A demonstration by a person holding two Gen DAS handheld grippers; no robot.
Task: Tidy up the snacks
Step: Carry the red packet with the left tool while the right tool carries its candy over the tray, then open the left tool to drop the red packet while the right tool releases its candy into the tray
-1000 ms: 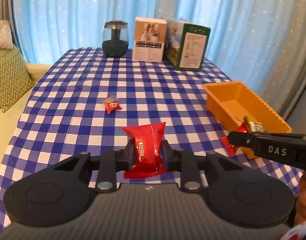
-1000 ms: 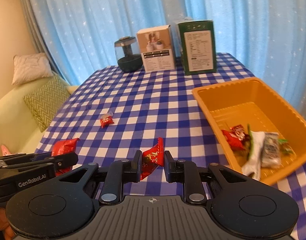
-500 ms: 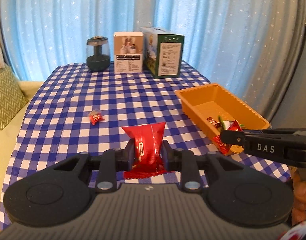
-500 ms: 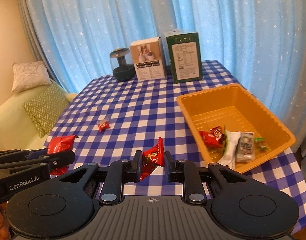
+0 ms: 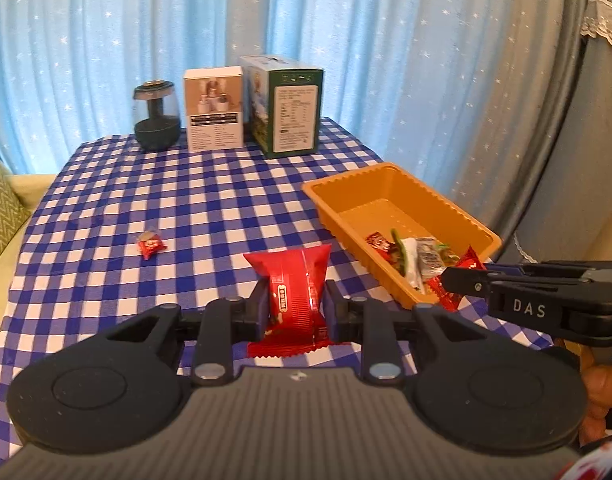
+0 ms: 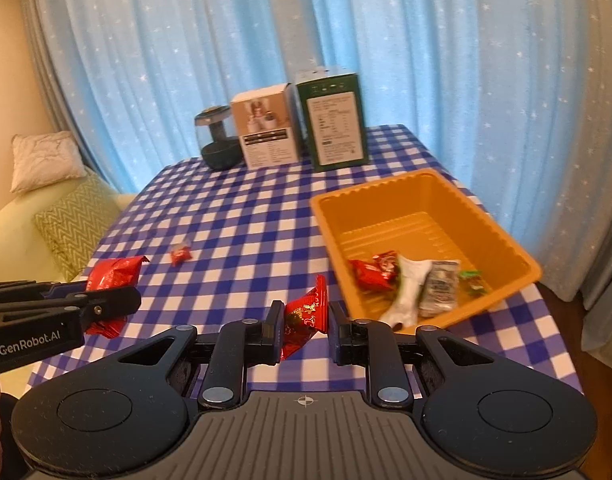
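While both grippers hang above the near edge of the blue-and-white checked tablecloth (image 5: 210, 208), each one grips a snack. The left gripper (image 5: 293, 312) has its jaws closed on a red snack packet (image 5: 292, 292), held upright between the pads. The right gripper (image 6: 304, 320) is clamped on a smaller red wrapped candy (image 6: 306, 312), tilted between its fingers. An orange tray (image 6: 389, 204) sits on the right side of the table and holds several wrapped snacks (image 6: 405, 280) at its near end. One small red candy (image 5: 150, 245) lies alone on the cloth, well left of the tray. At the far edge stand a dark jar (image 5: 156, 122), a white box (image 5: 214, 108) and a green box (image 5: 294, 112).
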